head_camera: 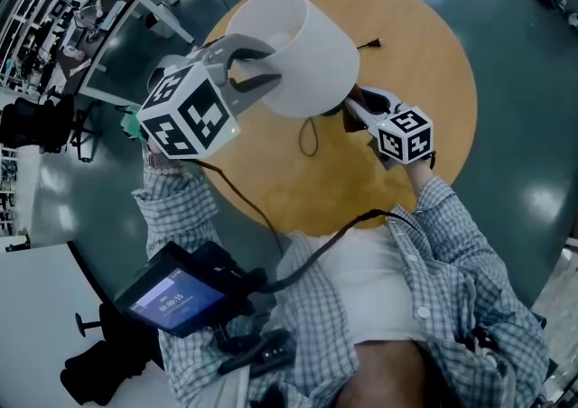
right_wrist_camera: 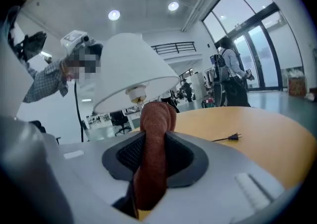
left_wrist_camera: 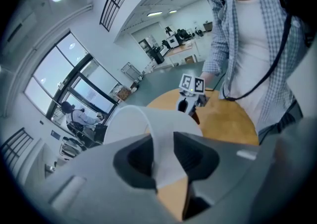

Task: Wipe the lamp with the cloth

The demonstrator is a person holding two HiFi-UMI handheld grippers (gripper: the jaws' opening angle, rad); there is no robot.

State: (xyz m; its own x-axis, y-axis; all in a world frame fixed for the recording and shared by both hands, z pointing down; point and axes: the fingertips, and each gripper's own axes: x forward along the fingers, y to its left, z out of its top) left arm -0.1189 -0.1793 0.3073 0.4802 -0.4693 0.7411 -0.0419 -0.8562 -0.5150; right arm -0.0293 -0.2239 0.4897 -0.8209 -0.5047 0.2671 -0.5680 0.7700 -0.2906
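Observation:
A lamp with a white shade (head_camera: pixel 302 36) stands on the round wooden table (head_camera: pixel 433 81). My left gripper (head_camera: pixel 266 68) is shut on the shade's near rim; in the left gripper view the white shade wall (left_wrist_camera: pixel 161 143) runs pinched between the jaws. My right gripper (head_camera: pixel 350 110) comes in from the right, just below the shade's lower edge. It is shut on a rust-brown cloth (right_wrist_camera: pixel 153 143), which sticks up between its jaws. In the right gripper view the shade (right_wrist_camera: pixel 129 67) hangs above and just beyond the cloth's tip, and the bulb socket (right_wrist_camera: pixel 134 91) shows beneath it.
The lamp's black cord loops on the table (head_camera: pixel 307 137), and its plug (head_camera: pixel 368 42) lies unplugged at the far side. A handheld screen (head_camera: pixel 176 293) hangs at my waist. Desks and chairs (head_camera: pixel 54 54) fill the floor to the left. A person (right_wrist_camera: pixel 230 72) stands by the windows.

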